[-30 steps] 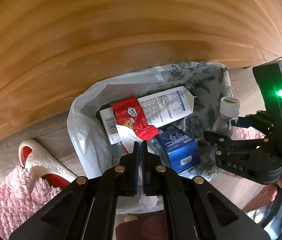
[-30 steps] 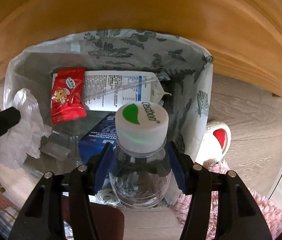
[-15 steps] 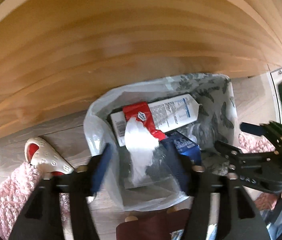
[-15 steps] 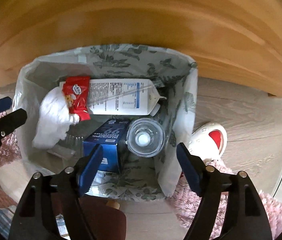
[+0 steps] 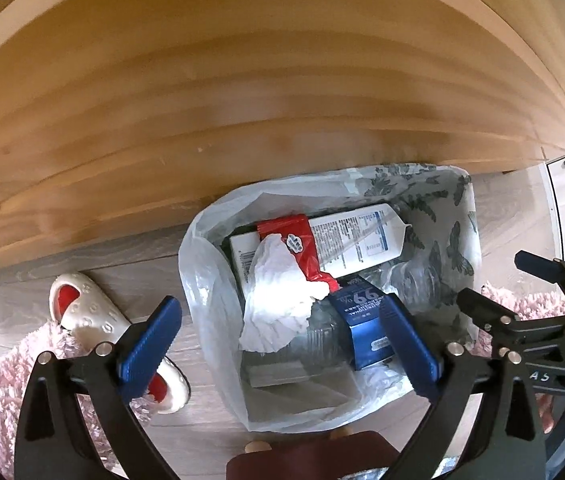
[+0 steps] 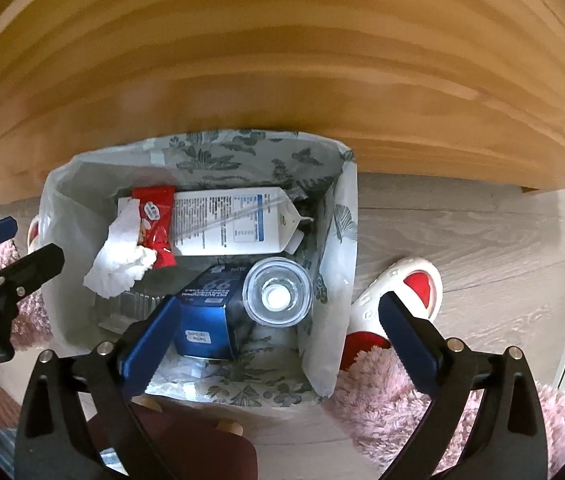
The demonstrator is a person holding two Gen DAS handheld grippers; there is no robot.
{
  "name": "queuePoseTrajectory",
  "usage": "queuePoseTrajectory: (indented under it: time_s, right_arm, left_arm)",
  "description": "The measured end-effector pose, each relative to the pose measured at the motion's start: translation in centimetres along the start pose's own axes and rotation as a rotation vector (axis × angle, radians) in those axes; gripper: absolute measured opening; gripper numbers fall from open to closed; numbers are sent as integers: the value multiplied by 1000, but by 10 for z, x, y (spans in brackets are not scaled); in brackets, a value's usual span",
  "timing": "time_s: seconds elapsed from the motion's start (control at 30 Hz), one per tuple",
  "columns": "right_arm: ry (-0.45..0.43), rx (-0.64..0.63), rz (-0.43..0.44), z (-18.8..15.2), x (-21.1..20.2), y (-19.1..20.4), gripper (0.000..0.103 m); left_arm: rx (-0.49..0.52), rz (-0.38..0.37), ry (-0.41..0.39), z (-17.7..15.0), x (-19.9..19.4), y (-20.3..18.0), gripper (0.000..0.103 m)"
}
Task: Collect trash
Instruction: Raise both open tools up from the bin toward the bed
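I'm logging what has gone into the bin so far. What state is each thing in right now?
left gripper: open, jaws just opened, nothing between them
right gripper: open, jaws just opened, nothing held
bin bag: mouth open, holding trash
clear bottle: in the bag, standing on end
white tissue: crumpled, lying on top
red wrapper: on the carton
white carton: lying flat
blue box: tilted beside the bottle

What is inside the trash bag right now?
Inside the trash bag: a white carton, a red wrapper, a crumpled tissue, a blue box, a clear bottle seen end-on and clear plastic packaging. Anything beneath them is covered.
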State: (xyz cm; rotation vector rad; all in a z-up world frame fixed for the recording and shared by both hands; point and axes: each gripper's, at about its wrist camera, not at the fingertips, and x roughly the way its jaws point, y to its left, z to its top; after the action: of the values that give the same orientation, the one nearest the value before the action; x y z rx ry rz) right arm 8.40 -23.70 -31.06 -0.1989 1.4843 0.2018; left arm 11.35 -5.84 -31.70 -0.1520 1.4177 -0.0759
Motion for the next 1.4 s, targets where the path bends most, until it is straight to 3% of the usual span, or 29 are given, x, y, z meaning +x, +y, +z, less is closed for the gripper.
queuePoseTrajectory:
  time_s: [0.97,1.4]
  right_arm:
    - [-268,77,8,0,-67,-8,95]
    - [-451,122,17,-13,-103,-14,95]
  left_arm:
    - [49,28,-198,0,-42,-4,96]
    - [106,21,-325,-7,-77,-14,96]
